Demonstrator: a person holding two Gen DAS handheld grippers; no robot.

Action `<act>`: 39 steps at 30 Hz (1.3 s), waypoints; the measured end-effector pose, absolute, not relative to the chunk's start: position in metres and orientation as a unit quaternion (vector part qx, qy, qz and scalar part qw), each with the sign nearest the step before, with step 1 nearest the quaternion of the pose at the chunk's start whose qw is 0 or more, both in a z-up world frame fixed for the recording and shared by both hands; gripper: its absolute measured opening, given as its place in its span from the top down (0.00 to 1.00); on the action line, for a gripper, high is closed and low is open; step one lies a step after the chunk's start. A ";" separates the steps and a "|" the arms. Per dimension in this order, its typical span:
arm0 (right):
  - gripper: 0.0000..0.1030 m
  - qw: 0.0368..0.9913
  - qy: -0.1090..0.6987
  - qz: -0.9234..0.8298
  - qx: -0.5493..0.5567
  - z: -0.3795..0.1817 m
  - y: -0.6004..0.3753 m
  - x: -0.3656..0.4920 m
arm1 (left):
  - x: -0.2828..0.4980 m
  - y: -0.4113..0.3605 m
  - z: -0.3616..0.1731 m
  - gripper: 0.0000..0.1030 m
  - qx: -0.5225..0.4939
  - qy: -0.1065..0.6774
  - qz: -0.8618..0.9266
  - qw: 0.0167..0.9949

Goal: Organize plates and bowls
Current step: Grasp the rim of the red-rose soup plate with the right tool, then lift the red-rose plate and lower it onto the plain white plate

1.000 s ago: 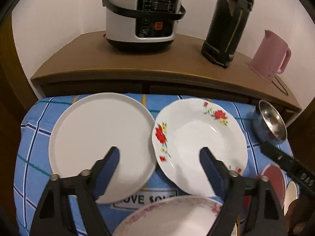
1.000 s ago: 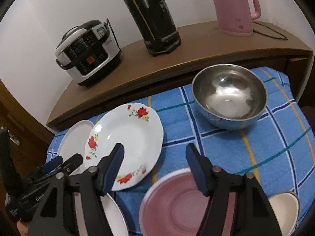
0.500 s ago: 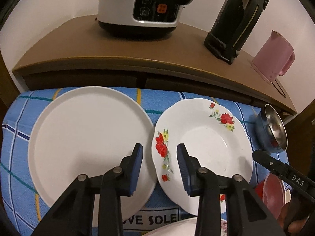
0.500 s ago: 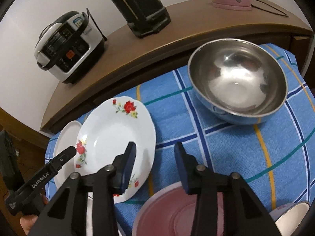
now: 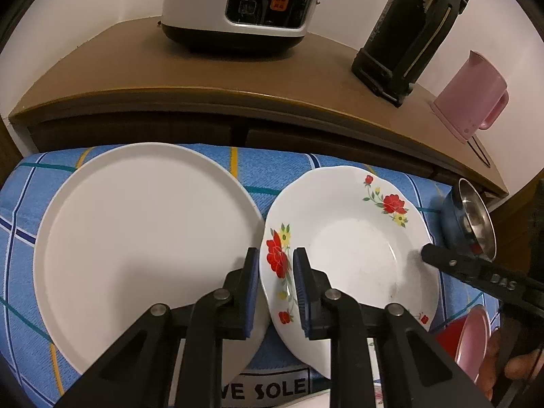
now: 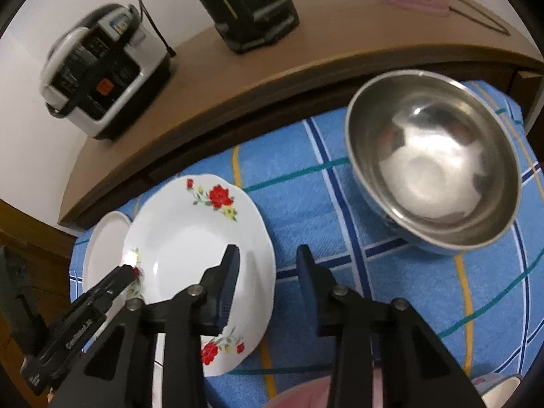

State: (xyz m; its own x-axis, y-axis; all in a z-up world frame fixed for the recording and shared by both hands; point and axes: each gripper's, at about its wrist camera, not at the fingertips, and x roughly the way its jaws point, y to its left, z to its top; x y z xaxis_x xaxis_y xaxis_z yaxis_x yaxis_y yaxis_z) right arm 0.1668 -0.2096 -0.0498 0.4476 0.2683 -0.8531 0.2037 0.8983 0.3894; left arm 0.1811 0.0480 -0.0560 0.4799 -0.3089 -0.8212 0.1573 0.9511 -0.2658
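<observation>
Since a second ago both grippers have come down and forward over the desk and narrowed from wide open. The left gripper [image 5: 273,275] is closing with the floral plate's [image 5: 353,255] left rim between its jaws, pads not clearly pressing, the white plate [image 5: 136,238] just to its left. The right gripper [image 6: 267,272], tilted steeply down, is closing astride the same plate's right rim, the steel bowl [image 6: 435,170] ahead to its right.
</observation>
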 end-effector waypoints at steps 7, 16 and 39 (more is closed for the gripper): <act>0.72 0.801 0.556 0.033 0.219 -0.065 -0.204 0.177 | 0.184 0.047 -0.063 0.79 -0.076 0.498 -0.143 0.852; 0.78 0.798 0.555 0.064 0.227 -0.066 -0.203 0.180 | 0.183 0.043 -0.061 0.79 -0.075 0.486 -0.142 0.859; 0.81 0.843 0.484 0.114 0.206 -0.015 -0.168 0.162 | 0.168 0.092 -0.026 0.78 -0.084 0.427 -0.093 0.895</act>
